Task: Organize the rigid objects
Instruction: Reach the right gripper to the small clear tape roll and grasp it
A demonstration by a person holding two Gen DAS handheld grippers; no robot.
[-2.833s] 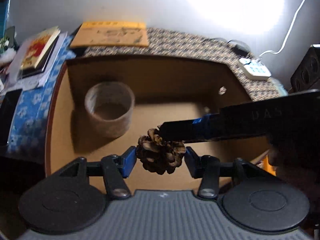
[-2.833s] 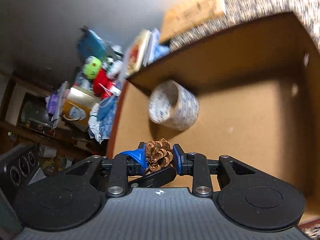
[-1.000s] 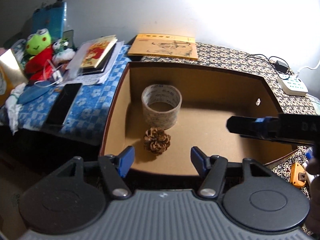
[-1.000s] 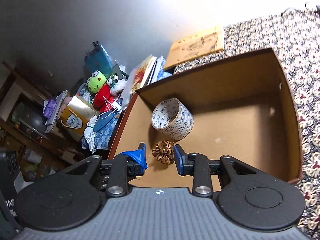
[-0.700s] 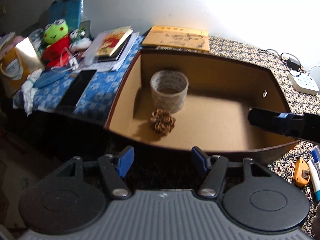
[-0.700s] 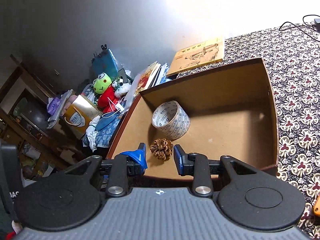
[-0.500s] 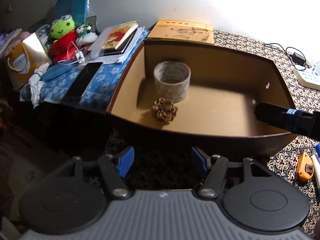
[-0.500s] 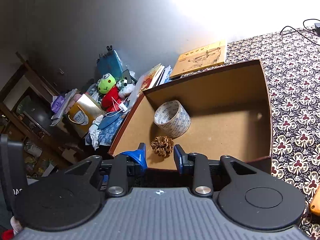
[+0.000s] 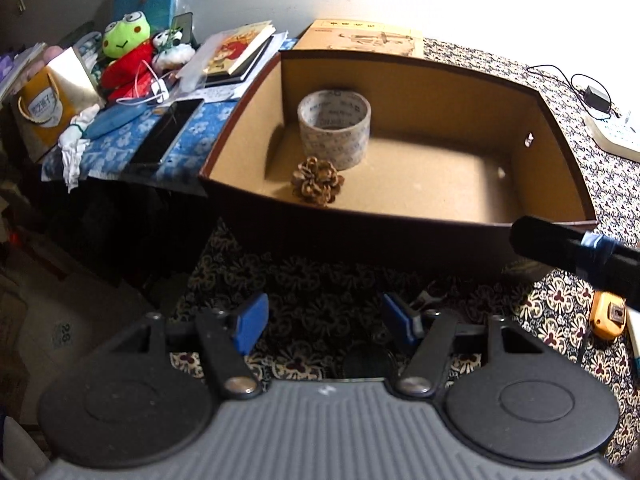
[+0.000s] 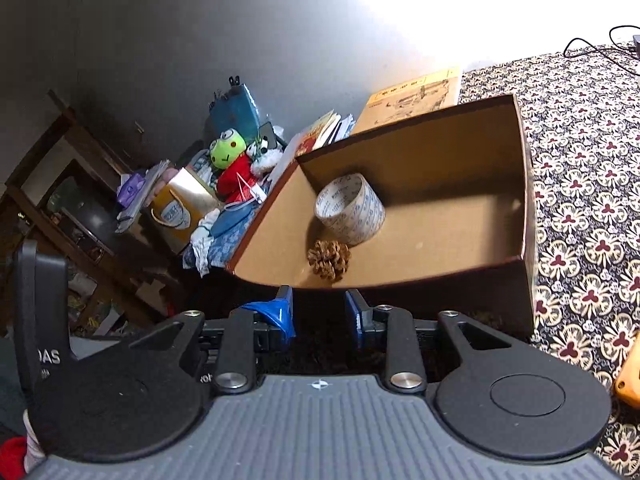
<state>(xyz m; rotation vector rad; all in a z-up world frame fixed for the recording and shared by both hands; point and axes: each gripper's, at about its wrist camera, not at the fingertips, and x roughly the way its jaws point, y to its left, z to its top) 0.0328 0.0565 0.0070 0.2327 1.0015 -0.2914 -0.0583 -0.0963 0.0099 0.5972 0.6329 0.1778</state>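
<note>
The box [image 9: 400, 216] is matt brown cardboard, its inner floor dull and slightly grainy. Inside it, the pine cone [image 9: 318, 181] looks dry, woody and rough-scaled; behind the cone, the tape roll [image 9: 334, 128] is glossy printed plastic film. Outside the box, patterned cloth [image 9: 304, 280] covers the bench. Each hand-held gripper [image 9: 325, 322] [image 10: 319, 314] is matt black plastic with smooth blue pads and shiny metal rivets.

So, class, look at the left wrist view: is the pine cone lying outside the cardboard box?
No, the pine cone lies on the floor inside the cardboard box, just in front of the roll of tape.
</note>
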